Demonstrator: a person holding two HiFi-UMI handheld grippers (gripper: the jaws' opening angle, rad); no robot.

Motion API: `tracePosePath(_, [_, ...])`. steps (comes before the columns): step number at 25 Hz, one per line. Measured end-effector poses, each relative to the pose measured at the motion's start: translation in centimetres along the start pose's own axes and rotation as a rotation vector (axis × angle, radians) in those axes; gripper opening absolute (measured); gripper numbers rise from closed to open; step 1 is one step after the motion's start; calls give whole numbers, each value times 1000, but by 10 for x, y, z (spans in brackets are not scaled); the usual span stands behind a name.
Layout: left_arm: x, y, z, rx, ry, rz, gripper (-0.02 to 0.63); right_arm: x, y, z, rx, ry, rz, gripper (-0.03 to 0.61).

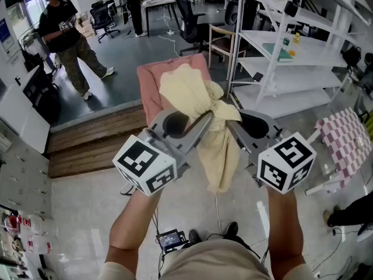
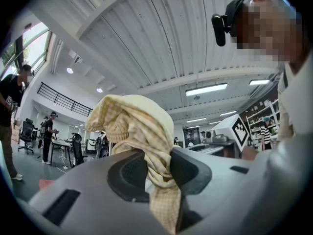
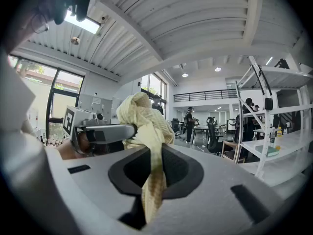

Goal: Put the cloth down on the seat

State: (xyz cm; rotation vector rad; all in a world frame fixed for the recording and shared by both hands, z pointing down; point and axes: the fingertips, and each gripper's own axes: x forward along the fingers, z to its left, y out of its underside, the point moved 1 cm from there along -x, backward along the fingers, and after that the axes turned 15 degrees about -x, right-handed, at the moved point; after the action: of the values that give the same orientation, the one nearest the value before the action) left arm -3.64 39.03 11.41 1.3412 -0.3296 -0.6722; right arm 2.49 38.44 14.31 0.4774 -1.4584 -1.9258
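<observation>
While the cloth (image 1: 201, 107) hangs bunched in the air, the room spreads out beneath it: a pale glossy floor (image 1: 76, 214) near the person's feet, then a wooden step (image 1: 93, 139), then a dark grey floor that runs to desks and a black office chair (image 1: 189, 22). White shelving (image 1: 274, 45) stands at the right, with a pink-checked chair (image 1: 344, 139) near it. A person (image 1: 67, 39) stands at the far left.

The left gripper (image 2: 156, 168) pinches a twisted fold of the yellow cloth, and the right gripper (image 3: 152, 173) is clamped on another fold just beside it. The cloth's tail dangles between the forearms. Behind it is the pink seat (image 1: 152, 83). The cloth covers the seat's right half and near edge, and its legs are out of sight. Whether the fabric touches the seat cannot be told.
</observation>
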Motion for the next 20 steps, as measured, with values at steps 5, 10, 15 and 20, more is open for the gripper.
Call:
tracePosePath(5, [-1, 4, 10, 0, 3, 3, 103, 9, 7, 2, 3, 4, 10, 32])
tracePosePath(10, [-17, 2, 26, -3, 8, 3, 103, 27, 7, 16, 5, 12, 13, 32])
tracePosePath(15, [-19, 13, 49, -3, 14, -12, 103, 46, 17, 18, 6, 14, -1, 32])
tracePosePath(20, [-9, 28, 74, 13, -18, 10, 103, 68, 39, 10, 16, 2, -3, 32])
